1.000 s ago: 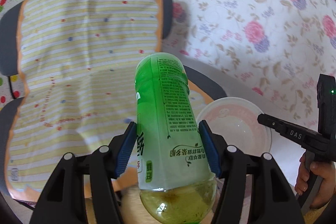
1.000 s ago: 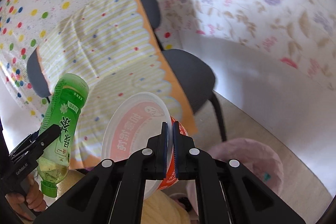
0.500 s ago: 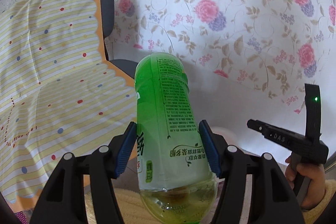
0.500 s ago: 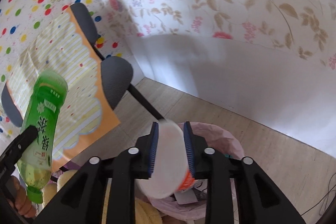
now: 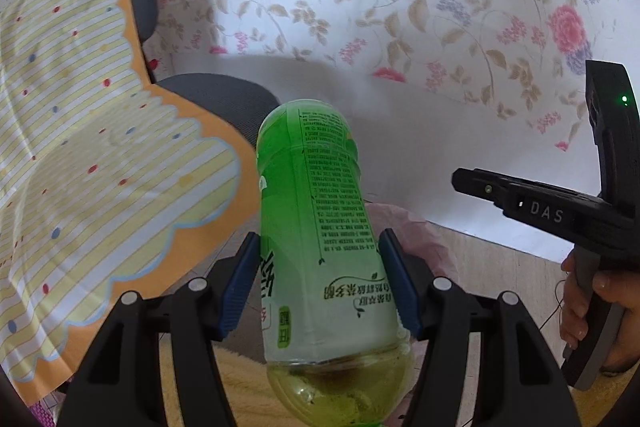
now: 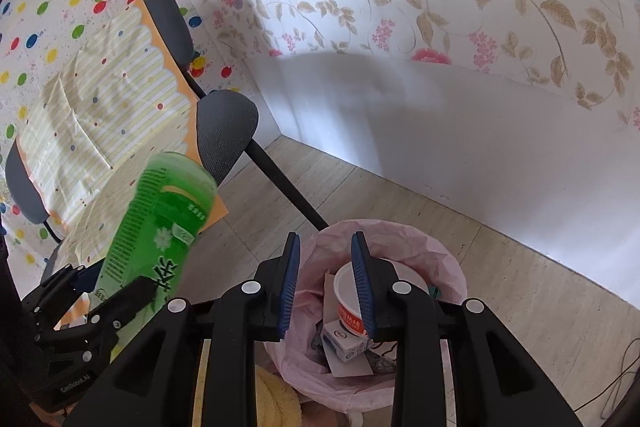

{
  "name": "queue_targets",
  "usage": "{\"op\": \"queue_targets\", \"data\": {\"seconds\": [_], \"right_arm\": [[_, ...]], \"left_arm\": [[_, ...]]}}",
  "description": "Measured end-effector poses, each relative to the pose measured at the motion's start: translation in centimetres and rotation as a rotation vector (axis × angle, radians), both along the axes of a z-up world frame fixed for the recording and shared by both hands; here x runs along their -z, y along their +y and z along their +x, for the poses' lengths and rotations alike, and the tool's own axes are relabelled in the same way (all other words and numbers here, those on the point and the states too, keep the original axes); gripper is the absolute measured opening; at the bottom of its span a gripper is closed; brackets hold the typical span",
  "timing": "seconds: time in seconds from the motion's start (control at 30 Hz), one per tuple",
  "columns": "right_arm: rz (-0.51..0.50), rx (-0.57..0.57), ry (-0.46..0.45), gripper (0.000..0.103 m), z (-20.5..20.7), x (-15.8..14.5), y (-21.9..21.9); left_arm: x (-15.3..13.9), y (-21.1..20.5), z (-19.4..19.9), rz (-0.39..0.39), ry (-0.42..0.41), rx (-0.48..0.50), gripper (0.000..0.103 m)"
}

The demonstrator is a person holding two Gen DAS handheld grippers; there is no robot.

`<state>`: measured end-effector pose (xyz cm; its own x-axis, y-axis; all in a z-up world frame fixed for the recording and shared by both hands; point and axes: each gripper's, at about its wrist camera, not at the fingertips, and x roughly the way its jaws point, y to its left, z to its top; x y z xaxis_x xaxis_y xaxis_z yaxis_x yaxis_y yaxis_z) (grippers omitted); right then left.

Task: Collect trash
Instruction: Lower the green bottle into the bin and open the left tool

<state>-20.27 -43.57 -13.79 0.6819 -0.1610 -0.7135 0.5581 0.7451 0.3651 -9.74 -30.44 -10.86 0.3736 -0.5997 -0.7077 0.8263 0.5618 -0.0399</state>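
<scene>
Right wrist view: right gripper (image 6: 325, 281) spread empty over the pink-lined trash bin (image 6: 448, 267), left gripper (image 5: 320, 281) clamping the green tea bottle (image 5: 320, 227).

The green plastic tea bottle (image 5: 320, 243) has its cap end cut off at 6 o'clock in the left wrist view. The pink bag-lined trash bin (image 6: 404, 239) is partly hidden behind the right gripper's black frame (image 6: 325, 283); contents beneath the white-and-red noodle cup (image 6: 350, 301) are indistinct.
</scene>
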Motion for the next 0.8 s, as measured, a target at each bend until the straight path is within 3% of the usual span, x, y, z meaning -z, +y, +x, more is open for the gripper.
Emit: {"op": "queue_targets", "data": {"seconds": [0.2,0.4,0.53,0.8], "right_arm": [[-0.022,0.056,-0.041,0.030,-1.5,-1.4,-1.5],[-0.033,0.109,-0.043,0.031,-2.9,-1.5,-3.1],[-0.037,0.122,-0.024,0.033,-3.4,-0.9,-3.6],[-0.025,0.054,0.016,0.034,-1.7,0.4,-1.9]], "left_arm": [[-1.6,-3.0,-0.6,-0.031,-0.013,0.067,0.059],[-0.9,-6.1,-0.9,-0.041,0.045,0.124,0.060],[0.3,-6.8,-0.5,-0.040,0.076,0.109,0.075],[1.3,-4.3,1.4,-0.005,0.049,0.028,0.075]]}}
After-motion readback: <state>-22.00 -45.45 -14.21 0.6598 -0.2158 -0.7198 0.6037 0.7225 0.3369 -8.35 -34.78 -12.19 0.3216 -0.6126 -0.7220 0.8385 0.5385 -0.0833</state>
